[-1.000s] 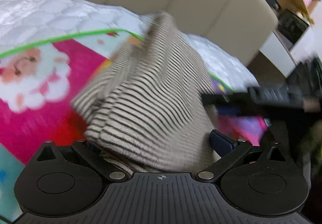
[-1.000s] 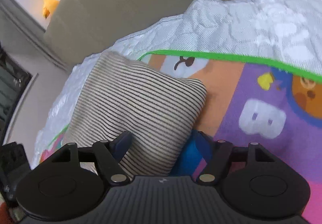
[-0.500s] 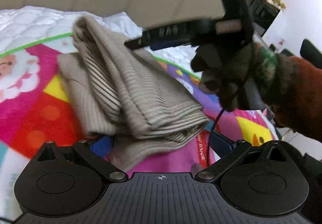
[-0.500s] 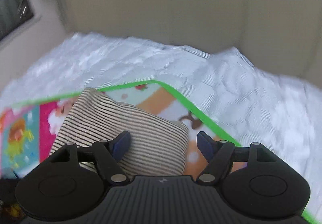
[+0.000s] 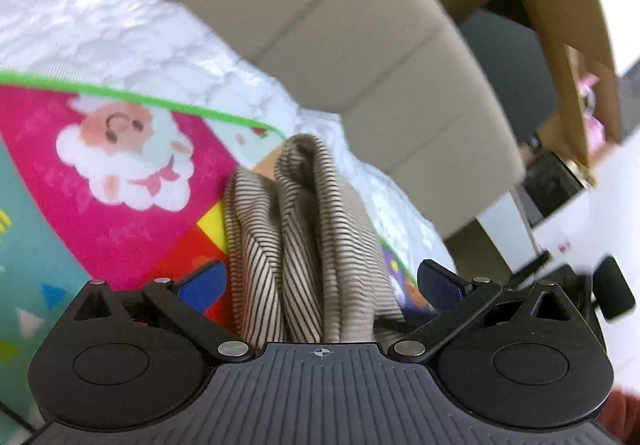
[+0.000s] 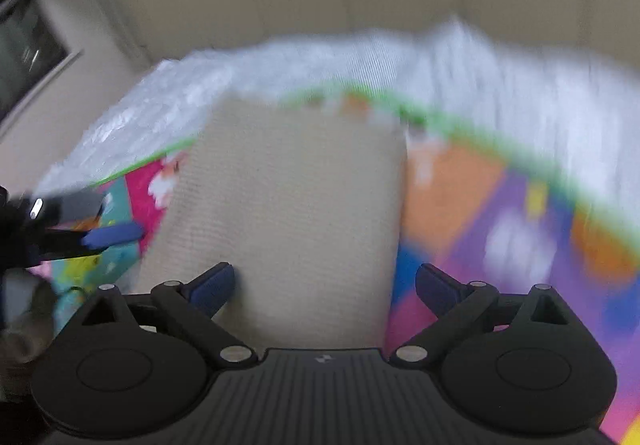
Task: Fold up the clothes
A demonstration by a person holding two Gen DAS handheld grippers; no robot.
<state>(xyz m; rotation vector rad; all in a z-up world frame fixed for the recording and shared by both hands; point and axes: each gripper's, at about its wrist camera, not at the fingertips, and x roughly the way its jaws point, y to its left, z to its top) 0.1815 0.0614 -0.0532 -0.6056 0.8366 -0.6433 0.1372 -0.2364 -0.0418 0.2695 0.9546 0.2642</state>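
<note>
A beige garment with thin dark stripes (image 5: 304, 245) lies folded into a thick bundle on the colourful play mat (image 5: 100, 205). In the left wrist view its layered edge runs between my fingers. My left gripper (image 5: 320, 281) is open, its blue fingertips either side of the bundle and apart from it. In the blurred right wrist view the garment (image 6: 288, 213) is a flat rectangle. My right gripper (image 6: 324, 285) is open over its near edge. The left gripper's blue fingertip (image 6: 114, 235) shows at the left there.
The mat with a green border lies on a white quilted cover (image 5: 120, 25). A beige padded headboard (image 5: 340, 45) rises behind. A cardboard box (image 5: 560, 25) and furniture stand to the right of the bed.
My left gripper has swung round and lowered, so the bundle's edge lies between its fingers. My right gripper has moved off the left gripper's side and nearer the garment; its view is blurred.
</note>
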